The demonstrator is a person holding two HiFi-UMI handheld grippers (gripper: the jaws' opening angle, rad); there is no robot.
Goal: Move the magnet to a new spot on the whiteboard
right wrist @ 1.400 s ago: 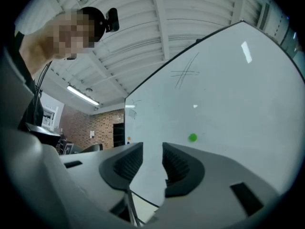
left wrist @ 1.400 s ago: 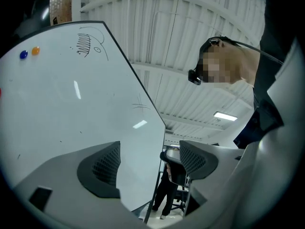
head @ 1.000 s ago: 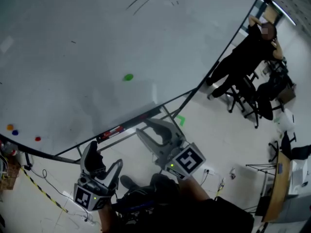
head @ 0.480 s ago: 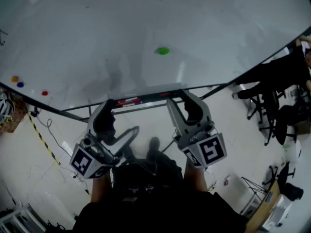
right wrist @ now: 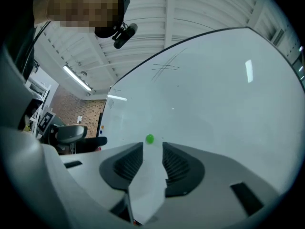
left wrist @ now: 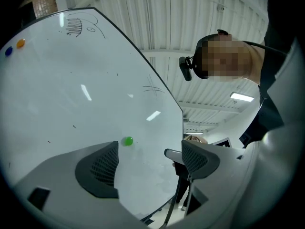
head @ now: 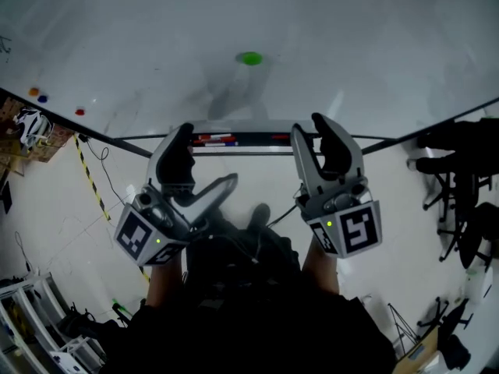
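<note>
With the left gripper (head: pixel 207 156) gaping wide and the right gripper (head: pixel 312 127) narrowly open, both empty, the green magnet (head: pixel 249 58) sits top centre on the whiteboard (head: pixel 374 37), so the right jaws should probably straddle it squarely before closing.

Operator in a dark top (head: pixel 257 322), a grey two-jaw tool in each hand.
The left gripper (head: pixel 209 154) and right gripper (head: pixel 310 126) have pale grey shells, black ribbed pads (left wrist: pixel 102 168), black-and-white marker cubes (head: pixel 360 229) and a small green light (head: pixel 328 224).

bright, glare on whiteboard (head: pixel 374 45), fisheye edges (dark corners)
</note>
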